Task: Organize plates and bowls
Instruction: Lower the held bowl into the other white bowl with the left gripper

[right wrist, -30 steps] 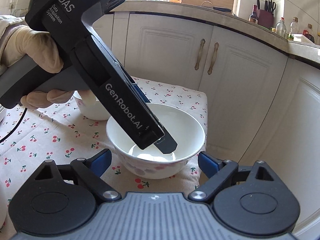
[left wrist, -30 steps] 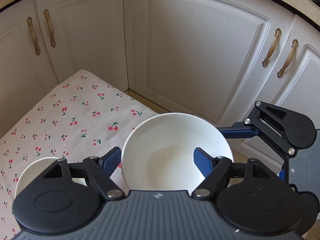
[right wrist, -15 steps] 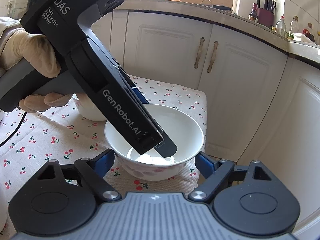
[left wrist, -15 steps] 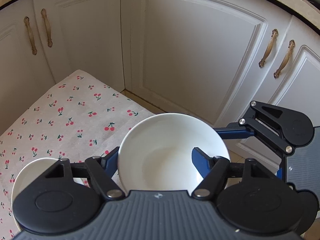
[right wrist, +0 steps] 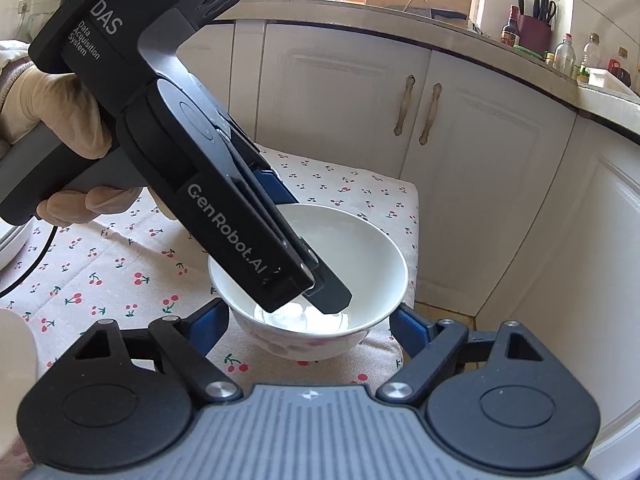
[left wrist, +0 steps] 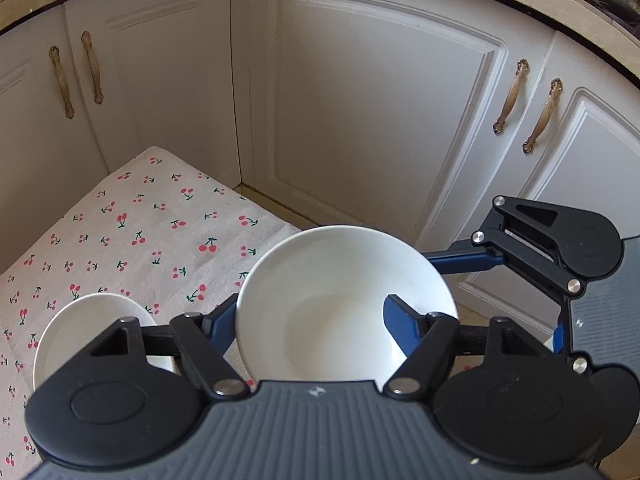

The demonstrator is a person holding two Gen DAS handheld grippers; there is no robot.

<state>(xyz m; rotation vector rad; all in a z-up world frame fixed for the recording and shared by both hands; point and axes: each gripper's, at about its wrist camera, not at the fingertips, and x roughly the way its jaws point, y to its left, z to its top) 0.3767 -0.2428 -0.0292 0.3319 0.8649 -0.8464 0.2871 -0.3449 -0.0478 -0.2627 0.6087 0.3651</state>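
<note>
Black left gripper (right wrist: 320, 296) w/ white "GenRobot.AI" + "DAS" lettering, blue jaws, silver screws, beige glove (right wrist: 60, 108)

Left tool (right wrist: 276, 236) body: "DAS Data Acquisition System", "GenRobot.AI".

White bowl (left wrist: 344, 308) seemingly between left gripper (left wrist: 308, 320)
</note>
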